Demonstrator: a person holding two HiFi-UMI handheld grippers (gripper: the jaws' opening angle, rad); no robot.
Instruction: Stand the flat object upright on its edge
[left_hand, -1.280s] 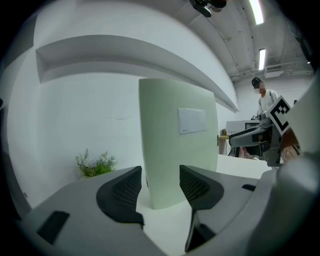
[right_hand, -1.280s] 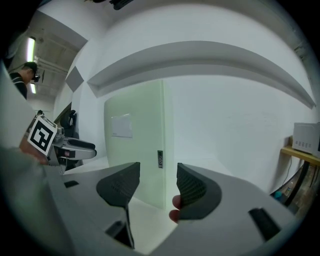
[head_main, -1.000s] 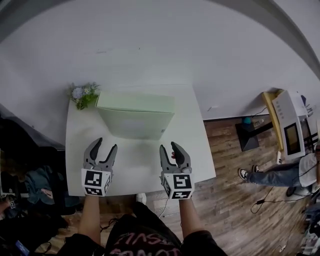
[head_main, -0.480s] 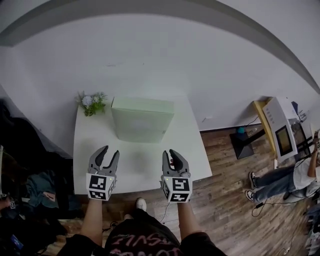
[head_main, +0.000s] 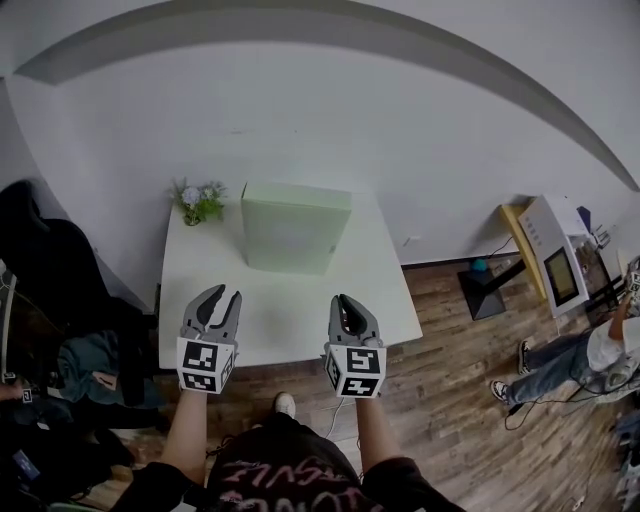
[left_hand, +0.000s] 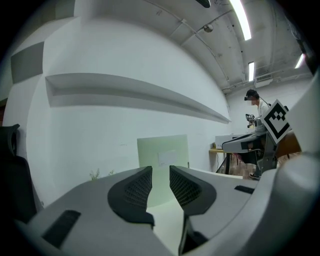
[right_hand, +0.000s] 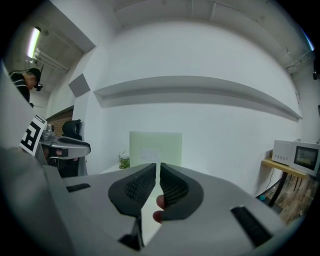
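The flat pale green box (head_main: 295, 228) stands upright on its edge at the back of the white table (head_main: 290, 310), with nothing touching it. My left gripper (head_main: 224, 300) hovers over the table's near edge, well short of the box. Its jaws have just been closing and keep a narrow gap with nothing in it. My right gripper (head_main: 346, 303) is beside it at the same distance. Its jaws have also just been closing and stand nearly together, empty. The box (left_hand: 162, 155) shows beyond the left gripper (left_hand: 160, 170), and the box (right_hand: 155, 147) beyond the right gripper (right_hand: 158, 172).
A small potted plant (head_main: 200, 200) sits at the table's back left corner. A wall runs behind the table. A dark chair with clothes (head_main: 60, 300) is at the left. On the wooden floor at the right stand a microwave on a yellow stand (head_main: 555, 262) and a person (head_main: 590, 360).
Both grippers have drawn back from the box toward the table's near edge and risen. Both pairs of jaws have narrowed, the right more than the left. The box has stayed upright.
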